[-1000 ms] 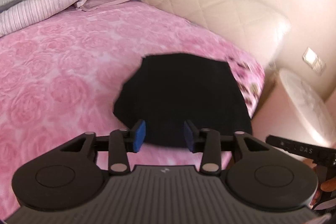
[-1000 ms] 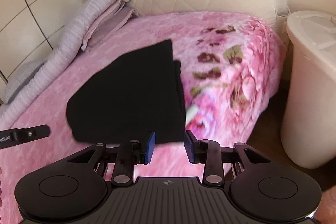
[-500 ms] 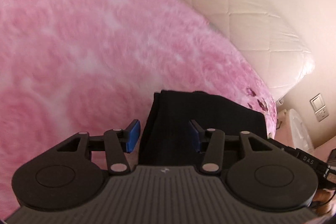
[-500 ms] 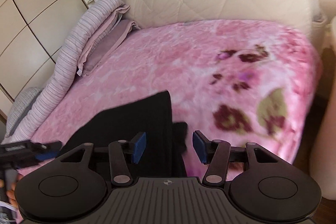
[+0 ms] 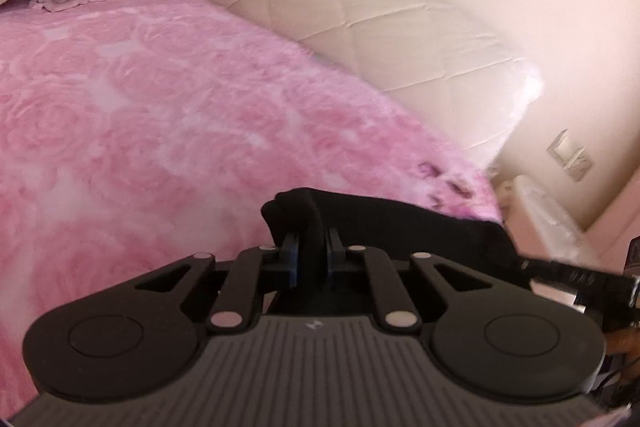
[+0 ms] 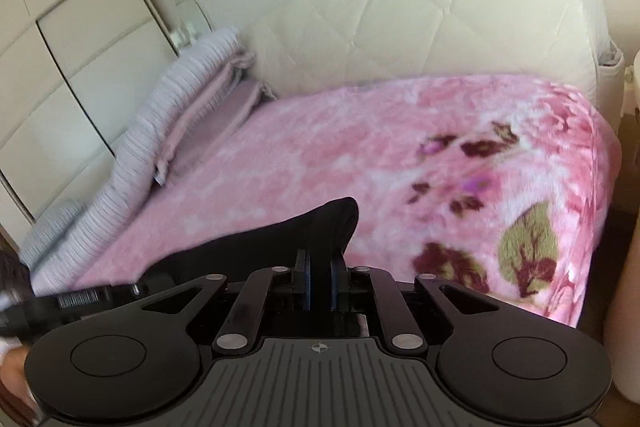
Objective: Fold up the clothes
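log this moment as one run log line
left hand-held gripper: shut on black garment | right hand-held gripper: shut on black garment | pink blanket underneath

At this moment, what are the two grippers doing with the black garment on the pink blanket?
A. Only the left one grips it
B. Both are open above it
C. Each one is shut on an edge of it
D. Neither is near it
C: the left gripper and the right gripper each have black garment fabric pinched between their blue pads.
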Action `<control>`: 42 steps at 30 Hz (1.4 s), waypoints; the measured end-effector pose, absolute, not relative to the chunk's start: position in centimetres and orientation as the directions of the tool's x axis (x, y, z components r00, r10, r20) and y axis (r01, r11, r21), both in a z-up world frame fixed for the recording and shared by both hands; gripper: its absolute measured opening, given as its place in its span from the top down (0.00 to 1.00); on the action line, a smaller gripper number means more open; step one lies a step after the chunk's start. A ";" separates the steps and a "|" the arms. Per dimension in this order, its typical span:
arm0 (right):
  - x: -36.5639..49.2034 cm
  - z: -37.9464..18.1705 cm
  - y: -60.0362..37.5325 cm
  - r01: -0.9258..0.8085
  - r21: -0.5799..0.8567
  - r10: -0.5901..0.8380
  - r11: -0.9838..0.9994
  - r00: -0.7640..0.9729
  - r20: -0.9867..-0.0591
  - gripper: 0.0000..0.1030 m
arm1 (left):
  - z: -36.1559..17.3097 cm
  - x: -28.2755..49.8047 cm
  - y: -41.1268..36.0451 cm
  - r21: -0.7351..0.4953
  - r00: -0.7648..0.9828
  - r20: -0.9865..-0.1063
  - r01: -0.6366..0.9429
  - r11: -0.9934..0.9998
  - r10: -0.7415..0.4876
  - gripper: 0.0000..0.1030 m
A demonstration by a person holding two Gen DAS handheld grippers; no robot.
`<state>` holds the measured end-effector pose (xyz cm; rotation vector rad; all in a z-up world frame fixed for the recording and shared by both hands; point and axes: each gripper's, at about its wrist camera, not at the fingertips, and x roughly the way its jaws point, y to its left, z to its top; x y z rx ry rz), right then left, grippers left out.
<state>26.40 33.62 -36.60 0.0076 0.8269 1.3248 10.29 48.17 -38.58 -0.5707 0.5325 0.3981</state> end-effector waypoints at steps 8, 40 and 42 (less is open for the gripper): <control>27.1 -36.7 32.9 -0.825 0.408 0.809 0.391 0.097 -0.579 0.57 | -35.8 6.4 48.3 -0.316 0.772 -0.515 -0.576 0.754 0.373 0.86; 15.6 -35.7 26.4 -0.953 0.196 0.745 0.231 0.043 -0.666 0.65 | -40.2 2.2 40.3 -0.269 0.684 -0.654 -0.611 0.745 0.324 0.89; 15.2 -37.1 26.8 -0.953 0.176 0.723 0.247 0.061 -0.688 0.65 | -40.8 2.6 40.3 -0.260 0.670 -0.663 -0.624 0.737 0.333 0.89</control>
